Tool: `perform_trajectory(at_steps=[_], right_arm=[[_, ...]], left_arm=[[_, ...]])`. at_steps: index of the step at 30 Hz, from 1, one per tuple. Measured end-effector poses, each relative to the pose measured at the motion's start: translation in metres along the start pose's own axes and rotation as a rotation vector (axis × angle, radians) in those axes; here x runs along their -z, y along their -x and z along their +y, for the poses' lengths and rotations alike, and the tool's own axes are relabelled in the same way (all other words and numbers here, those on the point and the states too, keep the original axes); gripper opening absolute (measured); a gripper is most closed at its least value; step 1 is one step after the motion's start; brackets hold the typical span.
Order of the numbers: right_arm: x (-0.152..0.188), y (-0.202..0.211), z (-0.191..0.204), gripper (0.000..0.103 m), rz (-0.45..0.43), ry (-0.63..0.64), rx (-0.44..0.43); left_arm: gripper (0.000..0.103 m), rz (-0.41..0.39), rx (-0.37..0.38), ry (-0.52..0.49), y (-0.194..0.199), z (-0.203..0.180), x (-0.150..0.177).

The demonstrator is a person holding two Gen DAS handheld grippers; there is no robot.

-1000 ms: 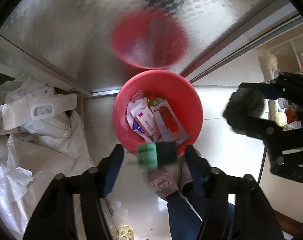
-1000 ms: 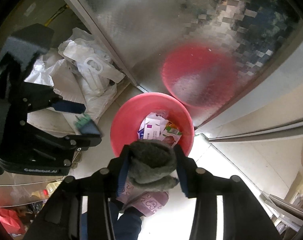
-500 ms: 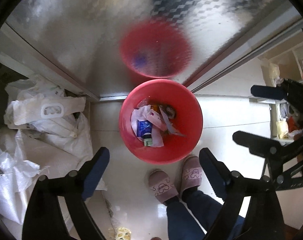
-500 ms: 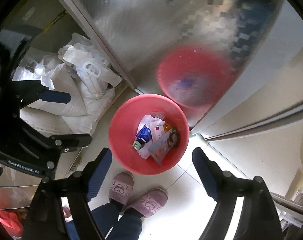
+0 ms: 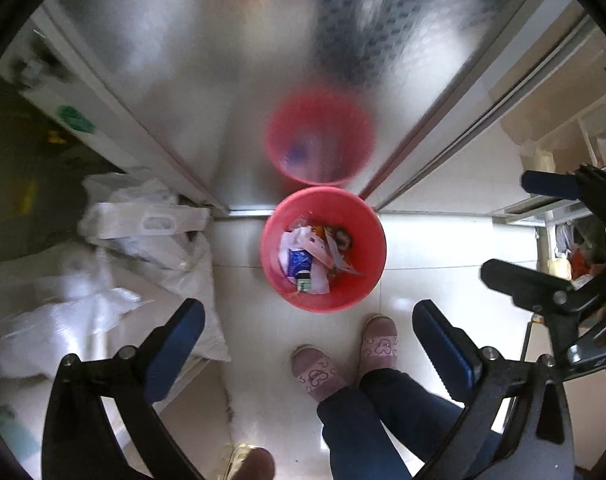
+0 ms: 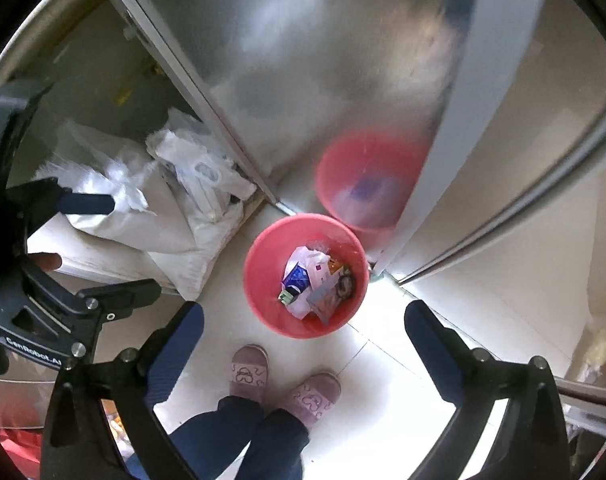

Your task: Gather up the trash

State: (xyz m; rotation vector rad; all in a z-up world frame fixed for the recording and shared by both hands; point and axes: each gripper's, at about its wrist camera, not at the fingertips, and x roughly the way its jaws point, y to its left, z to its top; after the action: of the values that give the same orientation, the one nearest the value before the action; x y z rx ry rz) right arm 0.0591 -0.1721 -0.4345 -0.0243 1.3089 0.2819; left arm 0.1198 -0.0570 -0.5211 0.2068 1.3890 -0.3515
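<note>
Now both claws hang empty, pointing down at the floor. Left claw [image 5: 309, 334]: blue-padded jaws opening, spread wide w/ nothing between them. Right claw [image 6: 303, 332]: same, jaws opening, nothing between. Prob. held this way because the drop is done and the hands are pulling clear of the bin.

Just past the jaws stand the person's feet in pink patterned slippers [image 5: 379, 340], toes near the bin, so the person is right over it to let things fall straight in.

Beyond them the round red plastic bin [image 5: 367, 236] sits on the pale tiled floor [image 5: 431, 248], tucked against the foot of a shiny textured metal panel [image 5: 231, 80] that mirrors it. Inside lies the trash [image 5: 303, 260]: white wrappers, a blue packet, a small green-ended item, orange scraps.

Left of the bin, by the panel's edge, a heap of white plastic sacks [image 5: 143, 248].

Vs. a sec ago: the left claw carried a green-and-dark item and the right a grey wad; both claws are now bare. Green item looks to be in the bin; the wad I can't pick out for sure. Bin also shows smaller, i.e. the cams have risen.
</note>
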Motion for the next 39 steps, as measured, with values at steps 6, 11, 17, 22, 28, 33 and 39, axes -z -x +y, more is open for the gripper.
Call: perform_trajectory(at_steps=[6,11,17,22,28,33,39], right_arm=[[-0.004,0.097,0.026,0.102,-0.069,0.007,0.071],[-0.008,0.176,0.048,0.102,-0.149,-0.026,0.058],[-0.008,0.273,0.079,0.102,-0.272,-0.041,0.101],[0.006,0.354,0.108,0.102,-0.37,-0.044,0.144],[0.036,0.432,0.129,0.102,-0.481,-0.053,0.222],[0.05,0.469,0.137,0.102,-0.557,-0.087,0.237],[0.054,0.491,0.137,0.102,-0.625,-0.084,0.245]], left_arm=[[0.103,-0.064,-0.006,0.069,0.101,-0.004,0.012],[0.103,-0.176,-0.021,0.152,0.201,-0.003,0.029],[0.103,-0.339,-0.09,0.222,0.313,-0.004,0.052],[0.103,-0.454,-0.173,0.199,0.395,-0.023,0.077],[0.103,-0.609,-0.161,0.201,0.476,-0.047,0.108],[0.103,-0.667,-0.157,0.201,0.515,-0.061,0.121],[0.103,-0.718,-0.161,0.223,0.541,-0.069,0.133]])
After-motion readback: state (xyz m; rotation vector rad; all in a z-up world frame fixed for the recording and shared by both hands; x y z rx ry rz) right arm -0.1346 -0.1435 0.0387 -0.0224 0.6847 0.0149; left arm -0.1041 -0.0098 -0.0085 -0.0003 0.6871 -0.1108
